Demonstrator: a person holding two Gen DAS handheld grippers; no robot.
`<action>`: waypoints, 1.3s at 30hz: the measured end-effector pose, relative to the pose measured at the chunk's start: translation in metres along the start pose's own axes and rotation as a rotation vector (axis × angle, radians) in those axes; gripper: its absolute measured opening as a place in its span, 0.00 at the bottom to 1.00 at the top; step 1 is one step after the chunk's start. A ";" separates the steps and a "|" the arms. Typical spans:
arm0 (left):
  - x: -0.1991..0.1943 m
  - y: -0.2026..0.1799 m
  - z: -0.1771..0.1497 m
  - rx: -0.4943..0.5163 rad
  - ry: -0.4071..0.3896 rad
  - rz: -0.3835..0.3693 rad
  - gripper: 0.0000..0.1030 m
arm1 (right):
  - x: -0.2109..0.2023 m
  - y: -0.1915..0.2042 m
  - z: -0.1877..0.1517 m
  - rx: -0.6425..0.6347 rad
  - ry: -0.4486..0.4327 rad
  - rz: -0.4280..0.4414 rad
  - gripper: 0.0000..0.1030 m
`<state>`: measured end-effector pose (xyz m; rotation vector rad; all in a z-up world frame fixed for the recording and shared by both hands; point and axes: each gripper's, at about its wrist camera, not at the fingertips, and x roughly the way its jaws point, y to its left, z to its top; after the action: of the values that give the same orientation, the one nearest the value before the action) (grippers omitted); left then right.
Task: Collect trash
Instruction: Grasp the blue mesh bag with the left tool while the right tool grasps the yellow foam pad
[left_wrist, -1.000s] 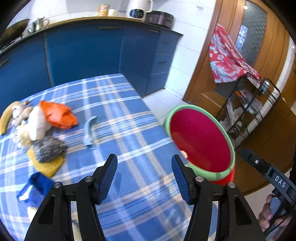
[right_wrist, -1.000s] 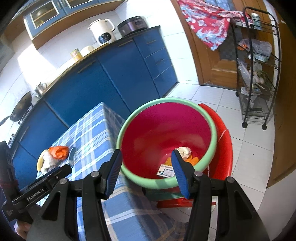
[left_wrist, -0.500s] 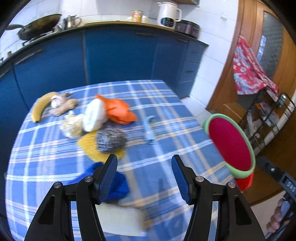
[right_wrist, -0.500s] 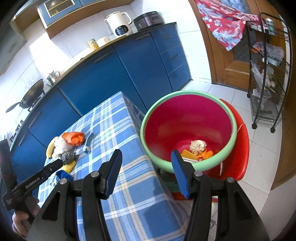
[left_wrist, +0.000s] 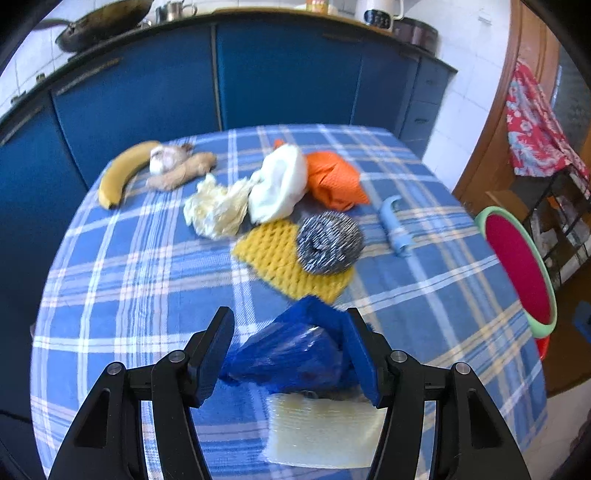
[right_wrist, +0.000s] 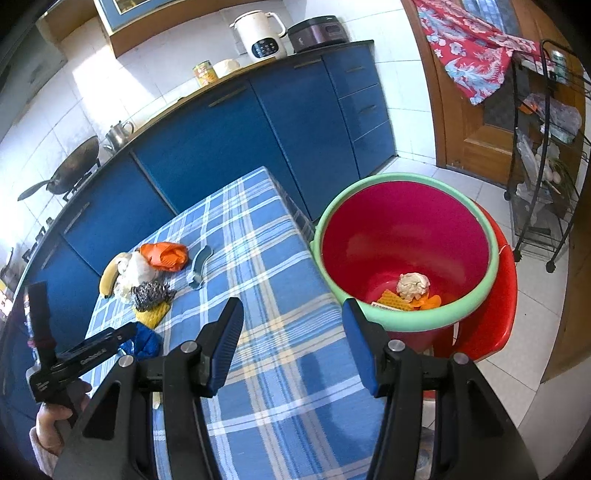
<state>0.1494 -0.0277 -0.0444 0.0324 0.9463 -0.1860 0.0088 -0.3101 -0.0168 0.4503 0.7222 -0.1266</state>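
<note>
The left gripper (left_wrist: 290, 352) hangs over the near part of the blue-and-white checked tablecloth (left_wrist: 147, 280), its jaws standing about half apart with a crumpled blue plastic wrapper (left_wrist: 291, 354) lying between them; the right-hand pad seems to sit against the wrapper's edge, but the pads do not look to be pressing on it, so I judge it not yet gripped. To do this pick well, the jaws ought to come down until the pads straddle the thickest part of the crumple, then close gently, since thin film slips and springs; care is needed not to catch the pale translucent plastic sheet (left_wrist: 325, 432) that lies just under and in front of the wrapper, nor the yellow knitted dishcloth (left_wrist: 280, 258) beyond it, on which a steel wool scourer (left_wrist: 328, 242) rests. The right gripper (right_wrist: 291, 341) is likewise about half open and holds nothing, poised over the table's corner beside the red plastic basin with a pale green rim (right_wrist: 406, 247), which sits on a red chair (right_wrist: 498, 306) off the table's edge and already holds a wad of paper and some orange and yellow scraps; that is the likely destination. As for writing, the side of the left gripper carries white lettering in the right wrist view, too small and slanted to read with confidence, and the white kettle's (right_wrist: 260, 35) panel shows icons only.
</note>
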 end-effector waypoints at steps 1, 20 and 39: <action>0.004 0.003 -0.002 -0.007 0.011 -0.002 0.61 | 0.001 0.002 -0.001 -0.004 0.004 0.000 0.56; 0.001 0.012 -0.010 -0.052 -0.008 -0.131 0.27 | 0.015 0.034 -0.010 -0.068 0.057 0.013 0.56; -0.069 0.070 -0.030 -0.183 -0.178 -0.059 0.27 | 0.039 0.109 -0.048 -0.228 0.169 0.135 0.62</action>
<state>0.0985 0.0548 -0.0098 -0.1783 0.7843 -0.1529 0.0374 -0.1895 -0.0355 0.2923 0.8588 0.1216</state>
